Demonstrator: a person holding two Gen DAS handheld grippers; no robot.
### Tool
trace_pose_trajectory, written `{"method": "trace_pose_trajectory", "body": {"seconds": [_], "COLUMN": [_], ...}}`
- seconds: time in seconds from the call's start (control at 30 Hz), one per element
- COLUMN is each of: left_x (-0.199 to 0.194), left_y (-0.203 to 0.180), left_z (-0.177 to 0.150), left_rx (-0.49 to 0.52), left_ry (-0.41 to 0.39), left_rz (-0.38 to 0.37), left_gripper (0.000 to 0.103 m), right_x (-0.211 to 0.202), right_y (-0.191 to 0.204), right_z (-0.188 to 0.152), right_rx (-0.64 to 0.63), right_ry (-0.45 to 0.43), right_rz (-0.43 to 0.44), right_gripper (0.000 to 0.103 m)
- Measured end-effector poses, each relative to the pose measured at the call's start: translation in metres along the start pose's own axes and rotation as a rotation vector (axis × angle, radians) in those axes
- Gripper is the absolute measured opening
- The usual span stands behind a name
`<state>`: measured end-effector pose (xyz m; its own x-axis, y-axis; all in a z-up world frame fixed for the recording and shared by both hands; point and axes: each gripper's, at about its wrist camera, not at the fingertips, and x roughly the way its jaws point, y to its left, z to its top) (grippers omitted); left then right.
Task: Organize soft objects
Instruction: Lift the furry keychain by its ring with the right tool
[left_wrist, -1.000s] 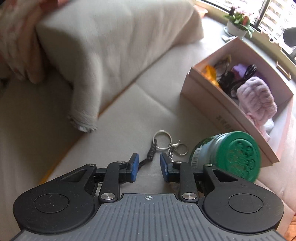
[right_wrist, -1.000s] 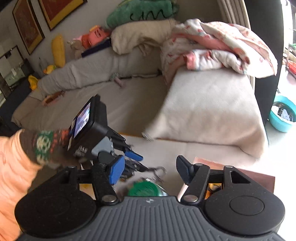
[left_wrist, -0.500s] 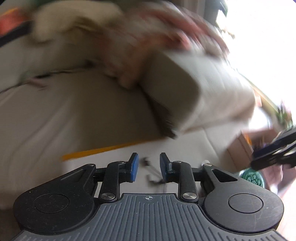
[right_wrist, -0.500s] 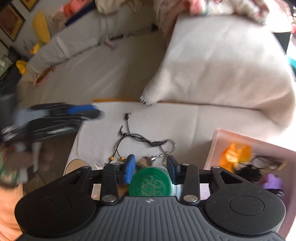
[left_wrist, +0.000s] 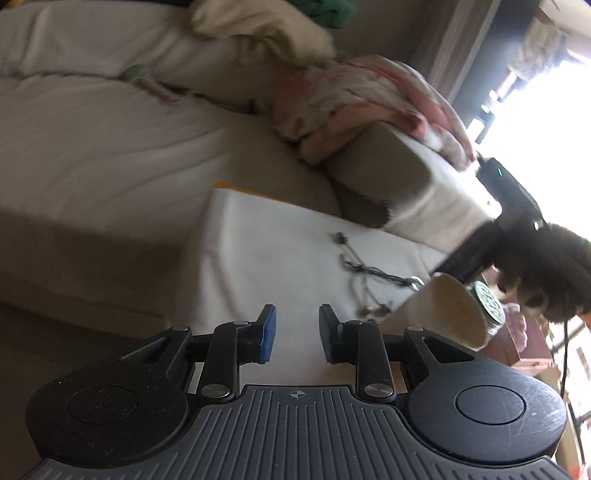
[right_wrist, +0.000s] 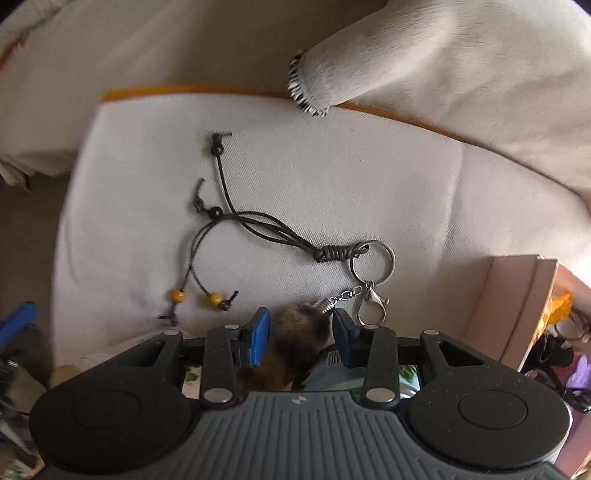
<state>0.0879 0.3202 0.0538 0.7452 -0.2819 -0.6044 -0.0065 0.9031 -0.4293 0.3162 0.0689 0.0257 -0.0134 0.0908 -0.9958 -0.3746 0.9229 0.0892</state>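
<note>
A brown furry pom-pom (right_wrist: 295, 332) on a keychain with a metal ring (right_wrist: 373, 258) and a dark beaded cord (right_wrist: 243, 221) lies on a white cushion (right_wrist: 147, 166). My right gripper (right_wrist: 301, 328) is low over it with a finger on each side of the fur, jaws narrowly apart. My left gripper (left_wrist: 293, 328) is open and empty above the cushion's near edge (left_wrist: 236, 258). The cord (left_wrist: 369, 273) lies ahead to its right. The right gripper's dark body (left_wrist: 517, 206) shows at the right edge of the left wrist view.
A green-lidded jar (left_wrist: 487, 302) and a cream cup (left_wrist: 443, 314) sit beside the keychain. A pink box (right_wrist: 517, 306) with cables and an orange item stands on the right. A beige blanket (right_wrist: 443, 74) and a pink floral one (left_wrist: 369, 99) lie on the sofa behind.
My right gripper has dropped over the keychain and narrowed its jaws around the pom-pom. My left gripper has swung back and left, away from the keychain and jar.
</note>
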Motion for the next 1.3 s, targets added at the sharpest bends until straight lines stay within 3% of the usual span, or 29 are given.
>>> {"method": "trace_pose_trajectory", "body": {"seconds": [0.03,0.07,0.13,0.3,0.7,0.9,1.07,1.3], "left_x": [-0.004,-0.007,-0.013,-0.019,-0.056,-0.07,-0.04,0.044], "left_y": [0.006,0.01,0.015,0.007,-0.068,-0.129,-0.186,-0.237], "left_z": [-0.003,-0.004,-0.007,-0.007,-0.007,-0.012,-0.036,-0.079], "left_rx": [-0.022,-0.041,-0.067,-0.071,0.072,0.201,0.308,0.279], "left_ry": [-0.009,-0.018,-0.035,-0.047,-0.113,-0.144,-0.047,0.203], "left_rz": [0.003,0.004,0.005,-0.005,-0.049,-0.12,-0.217,-0.263], "left_gripper": [0.028,0.028,0.028,0.028,0.028,0.028,0.028,0.028], "right_x": [0.002,0.001,-0.016,-0.1,-0.301,-0.373,-0.384,-0.34], "right_y": [0.002,0.003,0.005,0.02,0.037,-0.008,-0.066,-0.145], "right_z": [-0.001,-0.002,-0.006,-0.032,-0.163,-0.231,-0.263,-0.264], "right_rx": [-0.009,-0.01,-0.008,-0.1,-0.241,-0.211,-0.158,-0.077], "right_ry": [0.005,0.008,-0.051,-0.301,-0.886,-1.146,-1.25,-1.221], "right_rz": [-0.01,0.004,0.067,0.128,0.209,0.214,0.213,0.267], "right_gripper": [0.014,0.014,0.013,0.012,0.012,0.012,0.012,0.012]}}
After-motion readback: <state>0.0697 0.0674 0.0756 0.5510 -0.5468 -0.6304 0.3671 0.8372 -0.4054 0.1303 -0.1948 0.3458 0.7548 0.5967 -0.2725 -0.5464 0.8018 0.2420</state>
